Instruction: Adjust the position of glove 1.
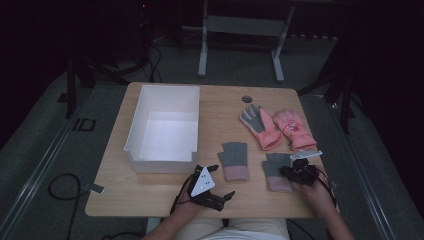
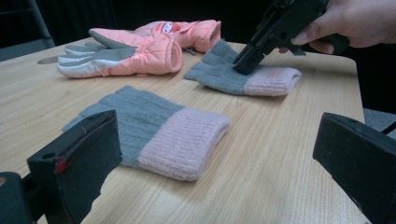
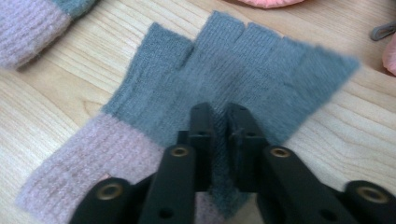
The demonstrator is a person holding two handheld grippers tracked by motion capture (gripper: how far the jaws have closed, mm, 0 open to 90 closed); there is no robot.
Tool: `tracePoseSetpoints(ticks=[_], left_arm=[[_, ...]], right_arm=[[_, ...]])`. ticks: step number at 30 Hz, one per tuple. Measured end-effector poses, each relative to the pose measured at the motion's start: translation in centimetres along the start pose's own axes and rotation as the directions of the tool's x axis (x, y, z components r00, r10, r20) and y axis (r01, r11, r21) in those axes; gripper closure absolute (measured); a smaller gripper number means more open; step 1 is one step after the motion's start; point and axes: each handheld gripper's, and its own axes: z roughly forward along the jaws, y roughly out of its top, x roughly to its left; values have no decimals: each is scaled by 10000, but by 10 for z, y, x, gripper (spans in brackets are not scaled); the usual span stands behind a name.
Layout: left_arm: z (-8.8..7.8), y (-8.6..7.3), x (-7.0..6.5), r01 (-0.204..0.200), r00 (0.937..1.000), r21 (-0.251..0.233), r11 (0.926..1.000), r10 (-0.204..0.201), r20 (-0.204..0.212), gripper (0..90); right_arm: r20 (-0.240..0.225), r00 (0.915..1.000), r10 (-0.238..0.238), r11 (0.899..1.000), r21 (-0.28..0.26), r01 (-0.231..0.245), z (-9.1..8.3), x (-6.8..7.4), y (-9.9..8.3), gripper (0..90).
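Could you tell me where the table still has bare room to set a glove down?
Bare table lies before the bin, and a strip between the bin and the knit gloves. The right side, around the pink gloves, is crowded.

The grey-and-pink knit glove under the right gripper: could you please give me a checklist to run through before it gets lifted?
1. Right gripper pinches the right knit glove: ok, a fold of grey knit sits between the nearly shut jaws.
2. Grip is deep enough to survive a lift: cannot tell, since little fabric is caught.
3. The glove is free of its neighbours: ok, it lies apart from the other knit glove and the pink ski gloves.
4. White bin is ready to receive: ok, nothing lies in it.
5. Left gripper is out of the way: ok, it is open at the table's near edge, holding nothing.
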Motion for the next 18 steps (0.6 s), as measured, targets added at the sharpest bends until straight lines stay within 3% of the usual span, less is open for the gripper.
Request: tracePoseSetpoints(ticks=[7,12,18], left_arm=[[0,0,0,-16,10000,6,10000,16,4,7],[0,0,0,-17,10000,-6,10000,17,10,7],[0,0,-1,-36,10000,-12,10000,36,-25,7]], right_arm=[[277,9992,282,9996,-89,-280,-8,2,4,854],[266,9991,340,9976,-617,-323,-27,1,16,855],[248,9993,286,9906,-1343,-250,-54,2,44,855]])
